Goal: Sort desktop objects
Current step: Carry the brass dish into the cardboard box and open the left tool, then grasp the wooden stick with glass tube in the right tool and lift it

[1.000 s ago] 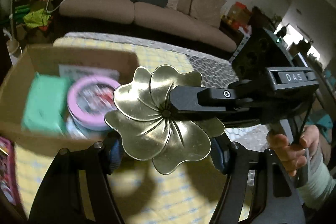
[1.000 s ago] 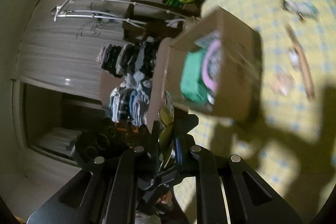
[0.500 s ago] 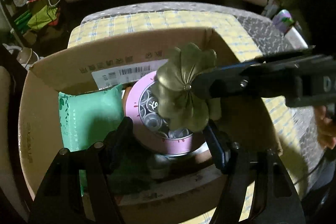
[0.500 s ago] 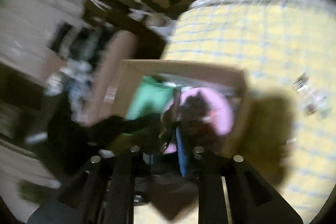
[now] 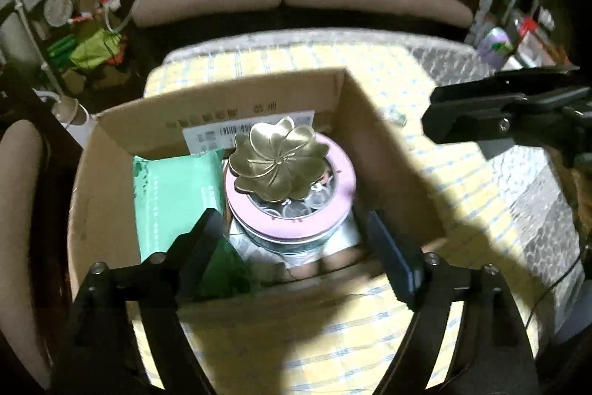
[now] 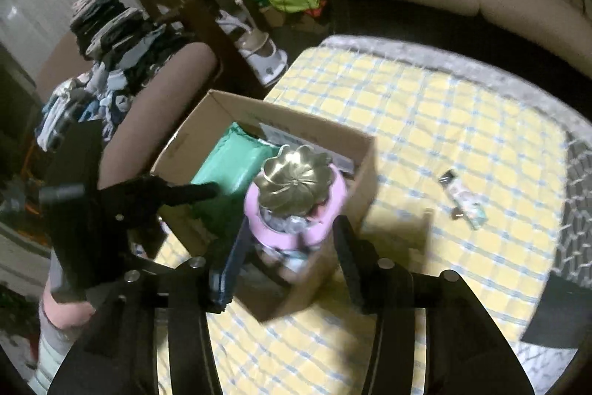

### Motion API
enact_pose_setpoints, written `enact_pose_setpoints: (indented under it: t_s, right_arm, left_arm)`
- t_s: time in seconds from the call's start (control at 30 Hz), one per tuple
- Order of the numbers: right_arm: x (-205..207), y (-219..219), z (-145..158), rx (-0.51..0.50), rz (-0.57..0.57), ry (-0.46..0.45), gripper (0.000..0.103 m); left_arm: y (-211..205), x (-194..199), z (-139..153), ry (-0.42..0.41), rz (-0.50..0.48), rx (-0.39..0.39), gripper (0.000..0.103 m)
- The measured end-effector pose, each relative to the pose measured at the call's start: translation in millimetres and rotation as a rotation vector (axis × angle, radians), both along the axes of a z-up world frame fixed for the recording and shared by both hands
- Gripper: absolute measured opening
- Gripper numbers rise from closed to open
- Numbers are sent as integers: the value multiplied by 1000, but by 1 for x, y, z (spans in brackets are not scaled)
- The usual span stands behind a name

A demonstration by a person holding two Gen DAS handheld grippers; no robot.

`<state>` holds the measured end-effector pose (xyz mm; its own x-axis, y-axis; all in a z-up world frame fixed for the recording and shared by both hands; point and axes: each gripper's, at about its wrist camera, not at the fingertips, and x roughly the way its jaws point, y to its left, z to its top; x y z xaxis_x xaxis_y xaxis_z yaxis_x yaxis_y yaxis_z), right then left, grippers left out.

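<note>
**Kid:** So, is the tidying done?

**Helper:** Not yet. Look at the left side of the table first. The cardboard box (image 5: 111, 150) sits near the left edge of the yellow checked cloth (image 6: 444, 121). Three things lie in it that I can name.

**Kid:** What are they?

**Helper:** A green packet (image 5: 174, 187) lies along the left wall of the box. Next to it sits a round pink tin (image 5: 296, 206) with little clear things inside. The gold flower dish (image 5: 277, 158) rests on top of the tin, and nothing holds it. There is more stuff under the tin, but it is too dark to name.

**Kid:** What are the tongs doing?

**Helper:** The left gripper (image 5: 292, 239) hangs over the box. Its jaws have just been opening, and now they stand wide apart with nothing in them. The tin and dish show between them but lower down. The right gripper (image 6: 288, 261) has just been opening too. Its jaws are apart and hold nothing, so I think it is the one that let the dish go. From the left camera you can see it up over the right side of the cloth, away from the box.

**Kid:** What is left to put away?

**Helper:** Go right, over the cloth. A small packet with a black clip (image 6: 462, 198) lies near the right edge, well away from the box. That one needs picking up, I think.
</note>
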<state>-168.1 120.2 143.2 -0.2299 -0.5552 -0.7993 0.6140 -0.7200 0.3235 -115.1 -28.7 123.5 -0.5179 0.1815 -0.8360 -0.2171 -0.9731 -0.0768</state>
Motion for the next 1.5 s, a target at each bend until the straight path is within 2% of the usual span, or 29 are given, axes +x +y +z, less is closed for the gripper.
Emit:
enact_pose_setpoints:
  t_s: [0.13,0.33,0.43,0.63,0.83,0.97,1.1,1.17,1.3,1.4,1.43,1.47,1.5]
  right_arm:
    - [9,32,4,-6,-32,40,57]
    - [9,101,-12,-55,-147,23,58]
    - [13,130,-22,-82,-200,17,58]
    - [22,164,-48,-137,-251,-3,60]
    - [25,157,-84,-139,-230,-27,57]
    - [20,140,-105,-112,-198,-3,53]
    - [11,116,-121,-69,-168,37,51]
    - [5,105,-128,-55,-155,38,45]
    - [0,84,-141,-7,-122,38,40]
    - [3,72,-145,58,-93,80,31]
    - [4,71,-145,69,-85,90,24]
    - [4,71,-145,62,-75,83,18]
    - [4,73,-145,48,-77,69,18]
  left_arm:
    - [12,35,10,93,29,137,99]
    - [54,67,7,165,35,228,100]
    - [83,79,-6,151,49,288,100]
    - [114,90,-38,97,104,288,100]
    - [119,86,-62,61,124,282,100]
    - [121,83,-69,36,97,264,100]
    - [116,78,-72,13,100,289,100]
    - [112,76,-74,-1,105,301,100]
    - [108,74,-76,-20,112,321,100]
    - [103,74,-76,-29,118,354,100]
    - [101,75,-76,-29,123,365,100]
    - [99,75,-76,-32,126,376,100]
    - [98,75,-76,-34,128,385,100]
